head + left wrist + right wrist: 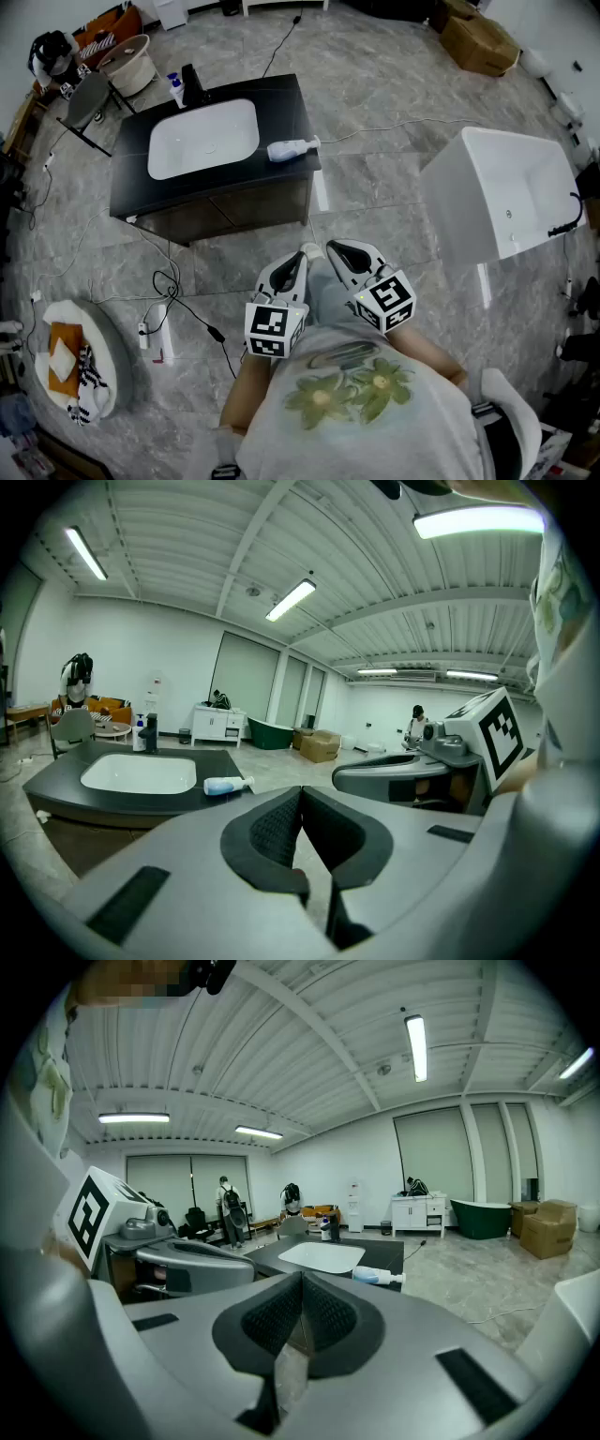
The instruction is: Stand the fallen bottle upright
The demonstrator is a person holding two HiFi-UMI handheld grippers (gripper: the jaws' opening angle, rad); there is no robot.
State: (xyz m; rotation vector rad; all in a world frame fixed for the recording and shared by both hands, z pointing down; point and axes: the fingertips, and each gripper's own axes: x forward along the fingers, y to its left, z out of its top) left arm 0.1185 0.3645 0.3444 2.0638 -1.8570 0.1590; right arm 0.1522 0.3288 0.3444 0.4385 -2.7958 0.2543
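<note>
Room: large white-walled hall with a grey marble-tile floor (375,103).
Fixture: black vanity counter (281,94) with an inset white basin (203,138).
Item: white bottle (292,149), lying on its side at the counter's front corner, nozzle toward the edge, just beside the basin.
Left gripper (305,253): fingers (267,832) closed pad to pad, holding nothing. The bottle lies well ahead of the tips, a little to their left.
Right gripper (333,248): fingers (328,1316) closed, empty. The bottle lies well ahead, slightly to their right.
Both grippers are side by side near the person's chest, well apart from the counter.
White bathtub (506,187): off to the right of the right fingers.
</note>
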